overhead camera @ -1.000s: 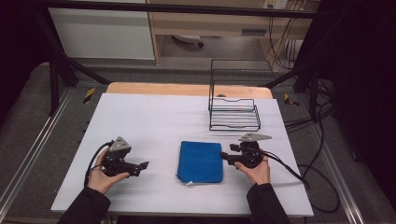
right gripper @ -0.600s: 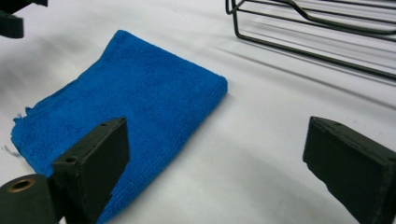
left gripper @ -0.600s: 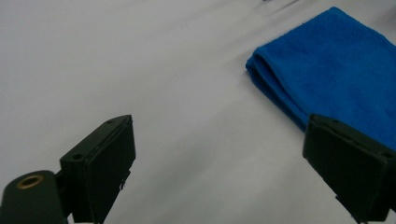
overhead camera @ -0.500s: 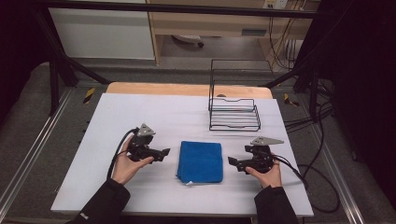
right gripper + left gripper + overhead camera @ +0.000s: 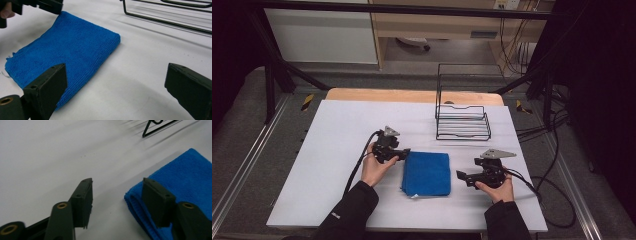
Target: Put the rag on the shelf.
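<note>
the folded blue cloth (image 5: 427, 173) lies flat on the white table (image 5: 337, 130), near the person's edge and between the two hands, with a wire rack (image 5: 462, 120) standing well apart behind it. it sits squarely folded, which leaves thick layered edges for a jaw to slip under.

the left gripper (image 5: 404, 152) is at the cloth's far left corner. in the left gripper view its jaws have just been closing and stand half apart, one jaw over the cloth's folded edge (image 5: 140, 207) and the other on bare table beside it; whether a pad already touches the pile is hard to tell, but nothing is pinched yet. that straddle looks meant to nip the corner.

the right gripper (image 5: 460, 176) rests low just off the cloth's right edge, jaws wide apart and empty, aimed along the table at the cloth (image 5: 62, 47), likely waiting to take the opposite side.
</note>
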The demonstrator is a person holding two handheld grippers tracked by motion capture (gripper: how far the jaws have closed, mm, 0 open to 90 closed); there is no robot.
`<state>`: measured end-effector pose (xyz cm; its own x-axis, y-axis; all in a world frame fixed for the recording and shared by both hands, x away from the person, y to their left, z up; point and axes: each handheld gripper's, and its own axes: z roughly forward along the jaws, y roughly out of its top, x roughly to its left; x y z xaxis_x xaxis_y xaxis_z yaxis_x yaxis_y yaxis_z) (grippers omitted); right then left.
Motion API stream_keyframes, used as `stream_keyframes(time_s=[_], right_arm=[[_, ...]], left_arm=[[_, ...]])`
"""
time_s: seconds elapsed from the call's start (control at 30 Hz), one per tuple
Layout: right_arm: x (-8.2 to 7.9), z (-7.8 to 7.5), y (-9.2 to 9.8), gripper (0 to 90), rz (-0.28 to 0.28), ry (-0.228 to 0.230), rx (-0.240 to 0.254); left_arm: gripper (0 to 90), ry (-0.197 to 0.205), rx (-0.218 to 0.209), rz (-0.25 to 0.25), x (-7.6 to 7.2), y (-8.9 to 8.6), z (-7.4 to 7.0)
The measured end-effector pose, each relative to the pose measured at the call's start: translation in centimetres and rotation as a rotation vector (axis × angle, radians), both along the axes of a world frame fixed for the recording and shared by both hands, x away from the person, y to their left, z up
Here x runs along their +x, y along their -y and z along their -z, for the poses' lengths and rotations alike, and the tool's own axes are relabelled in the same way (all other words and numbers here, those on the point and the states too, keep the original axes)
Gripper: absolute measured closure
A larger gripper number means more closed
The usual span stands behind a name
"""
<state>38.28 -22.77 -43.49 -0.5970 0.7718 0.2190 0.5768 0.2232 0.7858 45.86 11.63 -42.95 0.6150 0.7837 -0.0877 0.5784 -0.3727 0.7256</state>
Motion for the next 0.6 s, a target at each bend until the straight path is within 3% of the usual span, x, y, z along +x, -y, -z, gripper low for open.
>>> stream_keyframes(time_s=[0.3, 0.6], right_arm=[[0.1, -0.1, 0.0, 5.9, 0.002, -0.004, 0.008], [0.6, -0.3, -0.1, 7.3, 0.004, -0.006, 0.031]], left_arm=[[61.3, -0.075, -0.006, 0.052, 0.6, 1.0, 1.4], [71.4, -0.083, -0.013, 0.073, 0.6, 1.3, 1.7]])
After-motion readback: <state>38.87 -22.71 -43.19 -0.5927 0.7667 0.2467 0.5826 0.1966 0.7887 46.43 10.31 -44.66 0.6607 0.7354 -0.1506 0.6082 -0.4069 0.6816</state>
